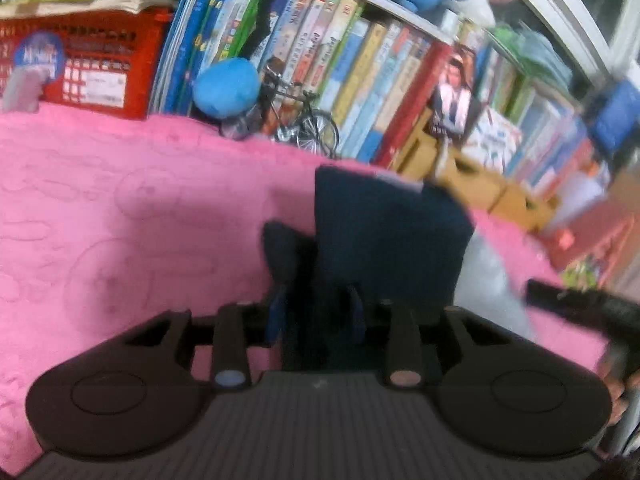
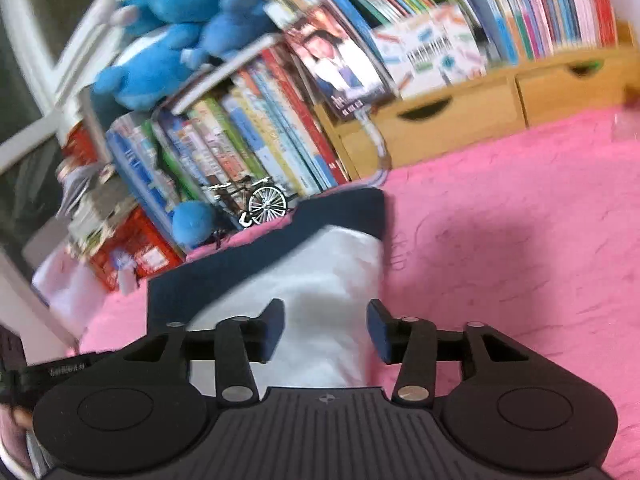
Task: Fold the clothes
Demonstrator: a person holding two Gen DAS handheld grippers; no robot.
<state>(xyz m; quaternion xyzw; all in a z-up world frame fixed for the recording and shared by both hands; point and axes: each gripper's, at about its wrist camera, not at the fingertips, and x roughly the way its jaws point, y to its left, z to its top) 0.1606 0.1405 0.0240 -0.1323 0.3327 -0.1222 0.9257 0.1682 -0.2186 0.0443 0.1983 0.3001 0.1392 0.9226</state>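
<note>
Pointing downward over the pink blanket (image 1: 120, 208), both hand-held tools tilt toward a bookshelf. Left gripper (image 1: 316, 312): dark navy garment (image 1: 384, 240) sits between the blue pads, raised off the blanket; whether they press on it, cannot tell. Right gripper (image 2: 326, 330): jaws apart, nothing pinched, pale cloth (image 2: 320, 288) lying below the gap. One navy garment with pale lining. One model bicycle (image 2: 256, 202). Two wooden drawers (image 2: 448, 120). Book spines too blurred to read.
</note>
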